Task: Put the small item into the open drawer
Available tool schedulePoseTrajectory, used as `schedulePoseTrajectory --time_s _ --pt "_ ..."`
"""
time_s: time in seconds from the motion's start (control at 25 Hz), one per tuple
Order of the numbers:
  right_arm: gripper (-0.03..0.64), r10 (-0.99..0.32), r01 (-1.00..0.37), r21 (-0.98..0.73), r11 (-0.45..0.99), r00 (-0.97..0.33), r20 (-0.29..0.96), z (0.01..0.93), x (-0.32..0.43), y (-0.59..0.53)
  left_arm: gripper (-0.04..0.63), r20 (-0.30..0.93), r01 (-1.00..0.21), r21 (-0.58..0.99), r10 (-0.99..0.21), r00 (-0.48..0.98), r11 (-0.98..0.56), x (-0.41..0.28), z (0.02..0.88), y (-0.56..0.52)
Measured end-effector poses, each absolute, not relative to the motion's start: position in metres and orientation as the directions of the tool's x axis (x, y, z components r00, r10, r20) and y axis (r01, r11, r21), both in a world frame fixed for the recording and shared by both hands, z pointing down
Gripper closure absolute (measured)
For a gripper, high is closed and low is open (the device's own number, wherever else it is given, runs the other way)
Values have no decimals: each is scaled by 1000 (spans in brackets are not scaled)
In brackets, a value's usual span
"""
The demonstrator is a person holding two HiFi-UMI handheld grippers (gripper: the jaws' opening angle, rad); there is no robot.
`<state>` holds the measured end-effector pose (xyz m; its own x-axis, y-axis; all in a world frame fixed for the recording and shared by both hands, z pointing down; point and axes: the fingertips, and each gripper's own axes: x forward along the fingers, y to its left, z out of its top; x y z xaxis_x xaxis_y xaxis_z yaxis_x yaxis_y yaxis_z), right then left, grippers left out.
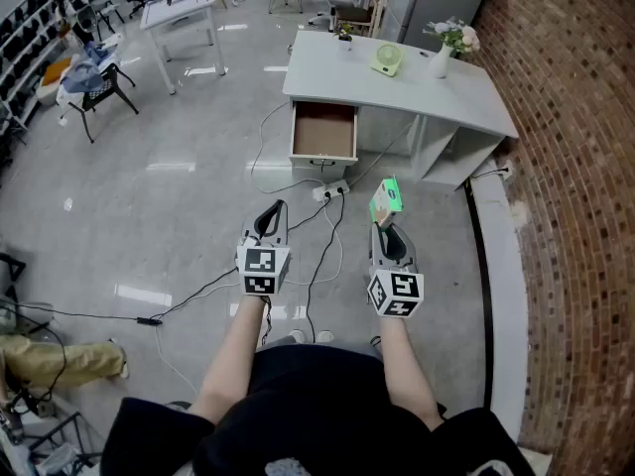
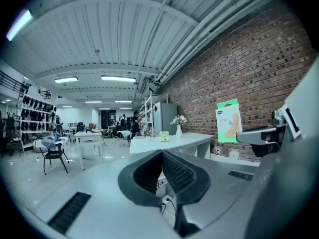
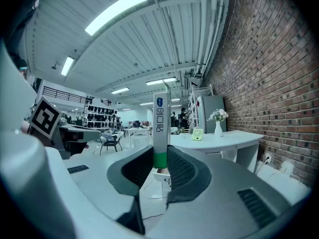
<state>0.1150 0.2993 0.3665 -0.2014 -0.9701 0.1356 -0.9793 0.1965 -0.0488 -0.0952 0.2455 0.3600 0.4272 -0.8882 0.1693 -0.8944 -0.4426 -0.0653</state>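
Observation:
My right gripper (image 1: 383, 224) is shut on a small flat green and white packet (image 1: 386, 197), which stands upright between its jaws and shows edge-on as the packet (image 3: 160, 128) in the right gripper view. My left gripper (image 1: 272, 214) is shut and holds nothing; its jaws (image 2: 160, 156) meet with no gap. In the left gripper view the packet (image 2: 228, 121) shows face-on at the right. Ahead stands a white desk (image 1: 397, 82) with its open drawer (image 1: 323, 132) pulled out, brown inside. Both grippers hover over the floor, well short of the drawer.
On the desk stand a small green fan (image 1: 386, 59) and a white vase of flowers (image 1: 443, 58). Cables and a power strip (image 1: 332, 190) lie on the floor before the drawer. A brick wall (image 1: 575, 167) runs along the right. A white table (image 1: 179, 13) and black chair (image 1: 94, 87) stand far left.

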Motion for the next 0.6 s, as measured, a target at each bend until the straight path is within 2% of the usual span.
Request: schedulePoseTrajectory --time_s 0.6 --pt "531 -972 -980 -73 184 -193 133 369 109 293 572 184 -894 -67 -886 426 -443 -106 366 241"
